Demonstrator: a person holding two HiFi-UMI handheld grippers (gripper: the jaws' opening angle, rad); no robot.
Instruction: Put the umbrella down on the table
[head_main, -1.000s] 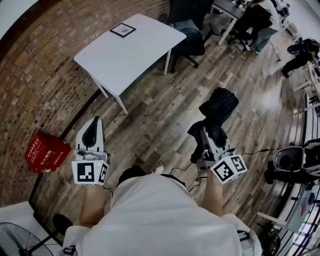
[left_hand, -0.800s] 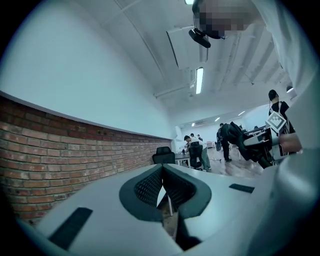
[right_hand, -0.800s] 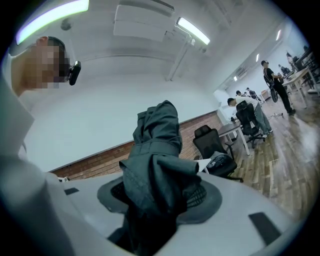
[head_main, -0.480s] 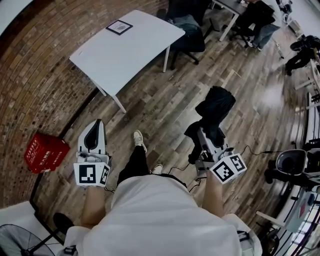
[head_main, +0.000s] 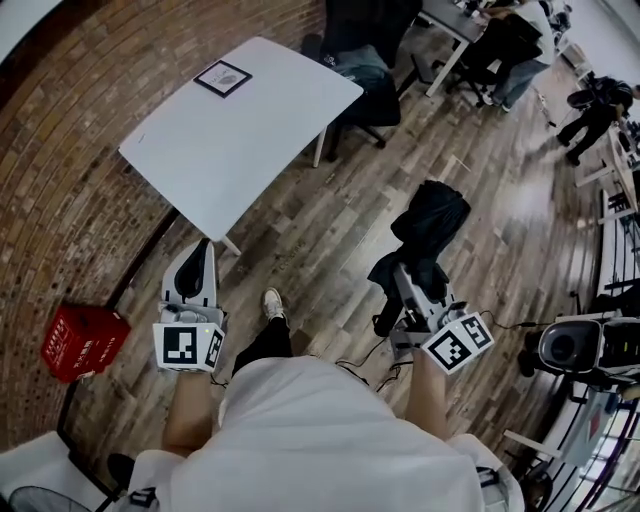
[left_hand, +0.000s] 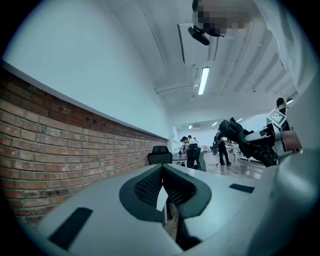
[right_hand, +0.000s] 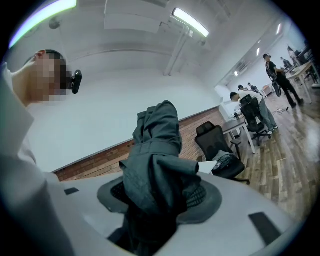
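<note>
Right claw (right_hand: 158, 192) tight around dark umbrella (right_hand: 152, 145); left claw (left_hand: 162, 175) closed, empty.

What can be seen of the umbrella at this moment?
The umbrella is folded, its dark fabric crumpled, with what looks like a band round its middle. The right gripper is clamped on its lower part, so it sticks out forward past the jaws. It hangs above the wooden floor, apart from the white table.

The umbrella (head_main: 432, 222) is black. The tabletop (head_main: 250, 120) is plain white. The crate (head_main: 80, 342) is red. The floor (head_main: 330, 235) has grey-brown wood planks, and the wall (head_main: 60, 170) is reddish-brown brick.
</note>
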